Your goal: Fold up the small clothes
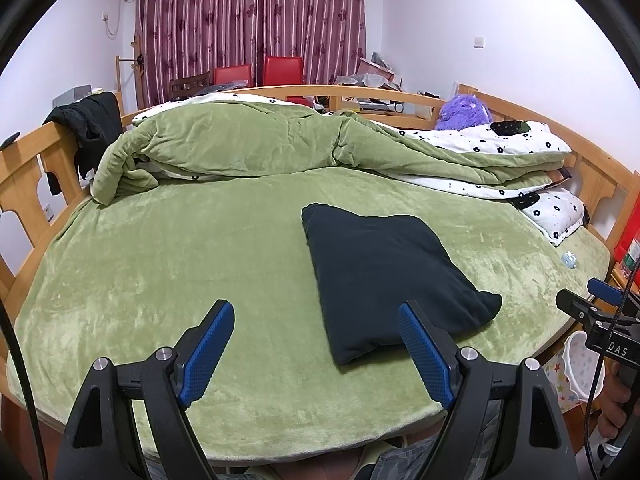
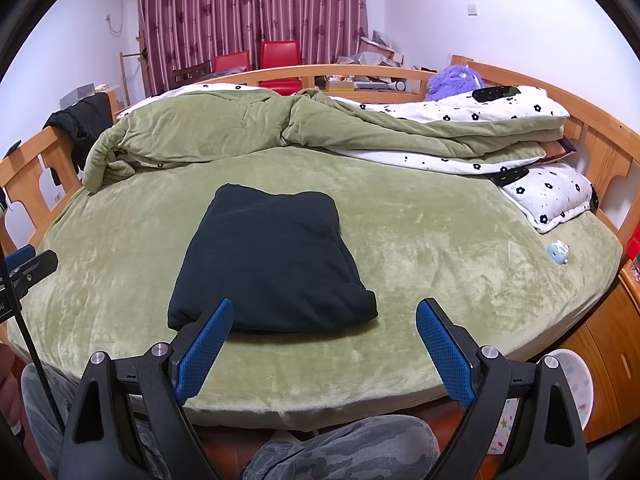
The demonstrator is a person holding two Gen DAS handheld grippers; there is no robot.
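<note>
Left gripper (image 1: pixel 316 344): blue-padded fingers (image 1: pixel 208 354) spread wide, holding nothing and touching nothing. The inner finger overlaps, in view, the near edge of the folded dark garment (image 1: pixel 390 280); whether it makes contact cannot be told. Right gripper (image 2: pixel 324 344): fingers (image 2: pixel 442 354) likewise spread wide and empty, the left one overlapping the garment's near corner in view.

Folded dark garment (image 2: pixel 268 264): a compact, roughly rectangular bundle lying flat on the green plush sheet (image 1: pixel 160 272), toward the near half of the bed and between the two grippers, with its edges folded under.

Legible writing: the letters "DAS" on the body of the right gripper, seen at the right margin of the left wrist view (image 1: pixel 600 312). No other label is readable.

Edges and open room: the sheet lies bare to the left, to the right and beyond the garment. A bunched green quilt (image 1: pixel 248 140) and white flower-print bedding (image 2: pixel 460 112) lie across the far side, well apart from the garment. A small pale blue toy (image 2: pixel 558 252) sits near the right edge of the mattress. A wooden bed rail (image 1: pixel 24 176) bounds the left, far and right sides; the near mattress edge lies just below the fingers, with camouflage-trousered knees (image 2: pixel 344 452) under it.
</note>
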